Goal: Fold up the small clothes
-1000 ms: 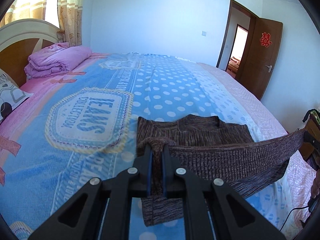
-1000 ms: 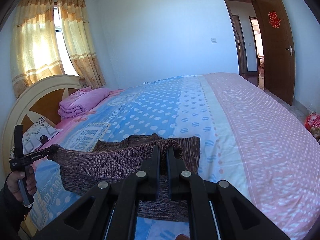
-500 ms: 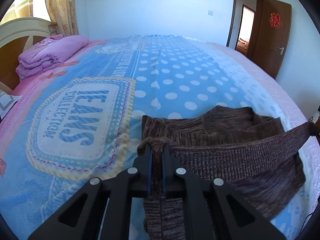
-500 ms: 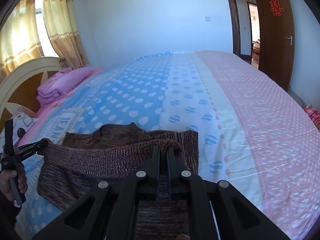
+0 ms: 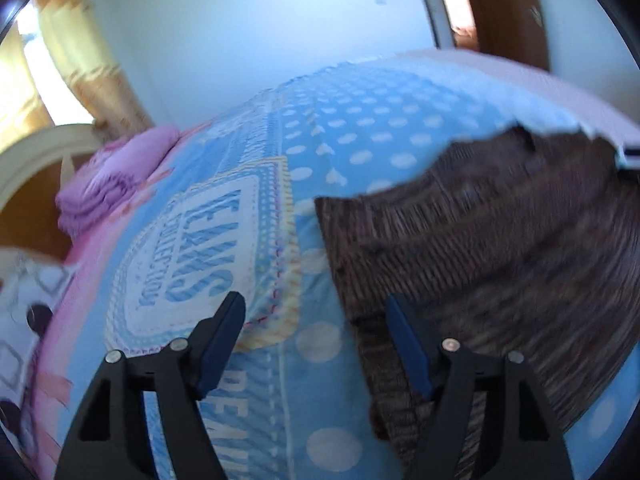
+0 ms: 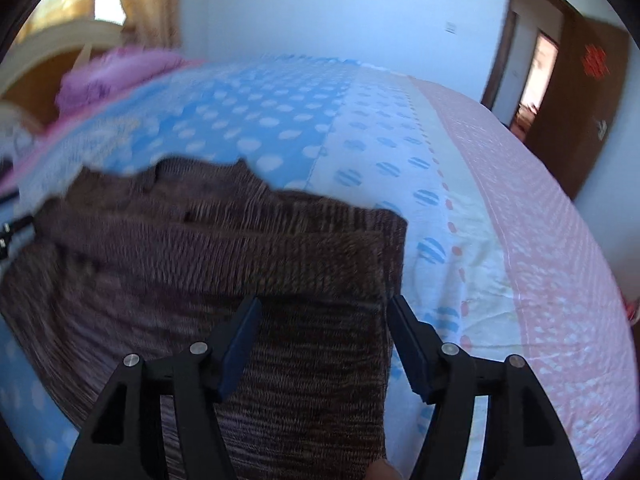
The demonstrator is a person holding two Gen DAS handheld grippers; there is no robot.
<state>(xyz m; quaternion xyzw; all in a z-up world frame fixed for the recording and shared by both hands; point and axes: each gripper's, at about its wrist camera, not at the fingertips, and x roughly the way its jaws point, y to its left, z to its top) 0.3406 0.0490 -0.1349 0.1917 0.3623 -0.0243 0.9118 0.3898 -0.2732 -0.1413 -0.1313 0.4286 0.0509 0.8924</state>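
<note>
A brown knitted garment (image 5: 500, 248) lies folded on the blue dotted bedspread (image 5: 360, 140). In the left wrist view my left gripper (image 5: 316, 308) hovers over the garment's left edge, its jaws opening wide with only bedspread and the cloth's edge showing between them. In the right wrist view the same brown garment (image 6: 208, 256) fills the lower left, and my right gripper (image 6: 324, 312) stands over its right corner, jaws opening, the cloth lying loose below them. Both views are blurred by motion.
A folded pink blanket (image 5: 116, 176) lies by the wooden headboard (image 5: 36, 160) at the left. Curtains (image 5: 84, 60) hang behind it. A brown door (image 6: 592, 92) stands open at the right. The pink side of the bedspread (image 6: 540, 208) stretches right of the garment.
Both grippers have sunk toward the bed and let go of the garment's raised edge. The stretched cloth has dropped flat onto the rest of the garment. Both pairs of jaws have gone from shut to open.
</note>
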